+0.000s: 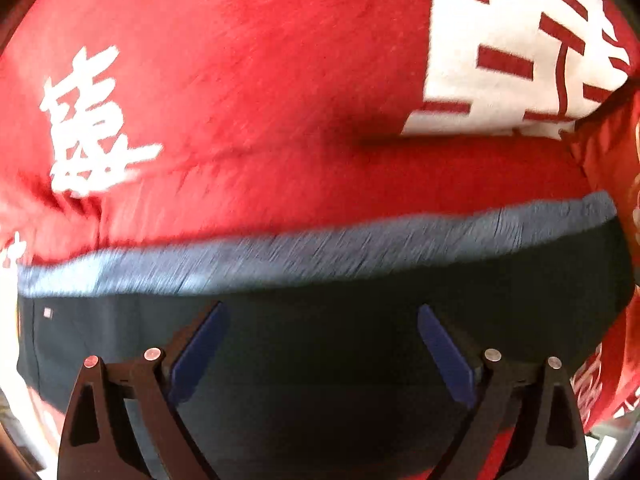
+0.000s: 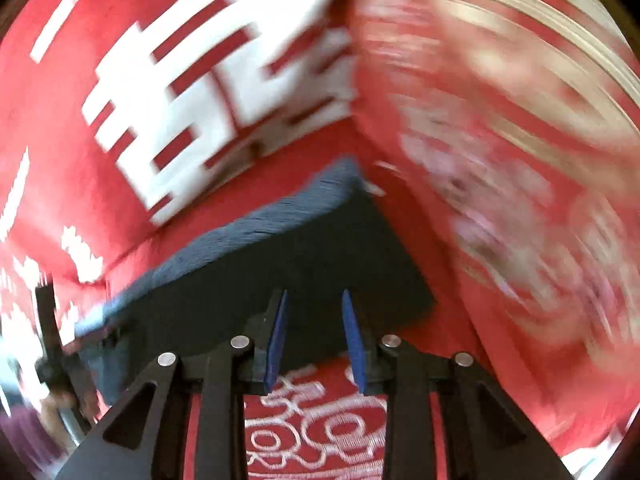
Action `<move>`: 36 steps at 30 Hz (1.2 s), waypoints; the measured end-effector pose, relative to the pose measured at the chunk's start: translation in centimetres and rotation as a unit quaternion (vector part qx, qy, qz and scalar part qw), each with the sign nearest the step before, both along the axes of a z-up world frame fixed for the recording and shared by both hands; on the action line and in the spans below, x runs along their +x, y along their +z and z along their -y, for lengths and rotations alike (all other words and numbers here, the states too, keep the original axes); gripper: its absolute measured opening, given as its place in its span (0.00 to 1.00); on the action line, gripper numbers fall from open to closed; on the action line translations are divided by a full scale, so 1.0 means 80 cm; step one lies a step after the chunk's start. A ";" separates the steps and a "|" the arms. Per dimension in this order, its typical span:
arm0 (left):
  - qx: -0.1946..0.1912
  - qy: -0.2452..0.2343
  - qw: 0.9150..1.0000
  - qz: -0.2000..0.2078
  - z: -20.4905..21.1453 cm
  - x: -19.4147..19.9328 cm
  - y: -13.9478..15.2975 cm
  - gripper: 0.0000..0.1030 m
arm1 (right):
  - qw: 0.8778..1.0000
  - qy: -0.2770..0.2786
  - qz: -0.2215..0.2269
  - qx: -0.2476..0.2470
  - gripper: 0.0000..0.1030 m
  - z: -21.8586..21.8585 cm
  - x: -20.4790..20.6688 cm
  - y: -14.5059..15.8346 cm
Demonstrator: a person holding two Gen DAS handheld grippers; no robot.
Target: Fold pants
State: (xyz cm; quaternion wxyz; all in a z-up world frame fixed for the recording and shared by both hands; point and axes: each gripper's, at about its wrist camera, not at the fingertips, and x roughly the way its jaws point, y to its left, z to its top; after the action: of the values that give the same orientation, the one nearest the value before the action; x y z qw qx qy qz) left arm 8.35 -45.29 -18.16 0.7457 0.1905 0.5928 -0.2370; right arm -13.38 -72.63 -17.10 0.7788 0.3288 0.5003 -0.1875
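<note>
Below both grippers: dark pants (image 1: 320, 360) on red cloth (image 1: 260, 100); left gripper (image 1: 323, 350) released, right gripper (image 2: 314, 340) released.

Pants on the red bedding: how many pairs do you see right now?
1. One dark folded pair of pants lies on the red bedding, under the left gripper and ahead of the right gripper. Others may be out of frame.

Bright, even light is falling on the red cloth (image 1: 248, 80), and the colours are showing strongly. Motion blur is smearing both views, lightly through the left wrist camera and heavily through the right, where the patterned fabric (image 2: 500, 140) is dissolving into streaks. Fisheye distortion is bowing the edges, and dark vignetting is filling the corners
</note>
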 end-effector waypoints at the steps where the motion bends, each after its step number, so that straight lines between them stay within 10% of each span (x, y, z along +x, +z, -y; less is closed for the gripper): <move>1: -0.003 0.001 1.000 0.002 0.010 0.004 -0.003 0.94 | 1.000 0.004 -0.004 0.003 0.30 0.006 0.018 -0.010; 7: 0.000 0.024 1.000 0.007 0.036 0.031 -0.044 0.94 | 0.998 0.024 -0.051 -0.025 0.30 0.047 0.079 -0.067; 17: 0.026 0.053 0.998 0.028 -0.026 0.078 -0.012 0.94 | 0.999 -0.017 -0.045 -0.008 0.43 0.060 0.065 -0.033; 30: 0.074 0.071 0.995 0.003 -0.258 0.021 -0.028 0.94 | 0.991 0.045 -0.010 0.129 0.46 -0.166 0.048 -0.013; 36: 0.027 0.044 0.997 -0.050 -0.311 0.002 -0.020 0.95 | 0.968 0.070 0.025 0.242 0.47 -0.294 0.063 -0.028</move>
State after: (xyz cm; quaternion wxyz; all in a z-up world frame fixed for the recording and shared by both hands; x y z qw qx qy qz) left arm 8.48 -20.37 -19.78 0.7193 0.1721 0.6433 -0.1977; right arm -8.36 -49.14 -19.32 0.6995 0.4761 0.5329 0.0020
